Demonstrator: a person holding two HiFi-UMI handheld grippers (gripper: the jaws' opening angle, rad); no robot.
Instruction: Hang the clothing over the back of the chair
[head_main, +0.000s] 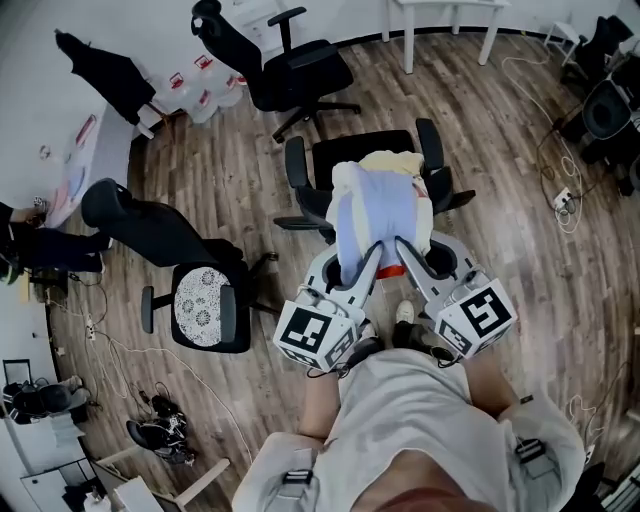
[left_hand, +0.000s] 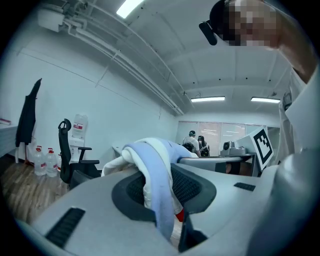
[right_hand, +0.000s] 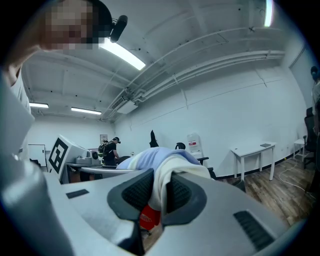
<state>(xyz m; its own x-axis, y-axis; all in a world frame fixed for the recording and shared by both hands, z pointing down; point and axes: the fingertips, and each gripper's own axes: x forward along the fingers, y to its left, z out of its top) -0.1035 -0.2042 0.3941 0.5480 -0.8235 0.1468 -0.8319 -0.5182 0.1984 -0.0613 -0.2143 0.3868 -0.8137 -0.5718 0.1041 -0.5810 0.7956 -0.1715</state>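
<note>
A pale blue and cream garment (head_main: 382, 208) hangs bunched between my two grippers, just above the black office chair (head_main: 430, 145) in front of me. My left gripper (head_main: 362, 266) is shut on the garment's blue edge (left_hand: 156, 190), which is pinched between its black pads (left_hand: 186, 186). My right gripper (head_main: 400, 252) is shut on a cream fold (right_hand: 161, 187), with a red tag (right_hand: 148, 218) showing below the pads. The cloth hides the chair's backrest in the head view; only its armrests and seat edges show.
A second black office chair (head_main: 300, 65) stands behind the first. To the left is a chair with a patterned seat cushion (head_main: 203, 296) and a dark coat over its back. Cables (head_main: 560, 200) lie on the wooden floor at the right. A white table (head_main: 452, 20) is at the back.
</note>
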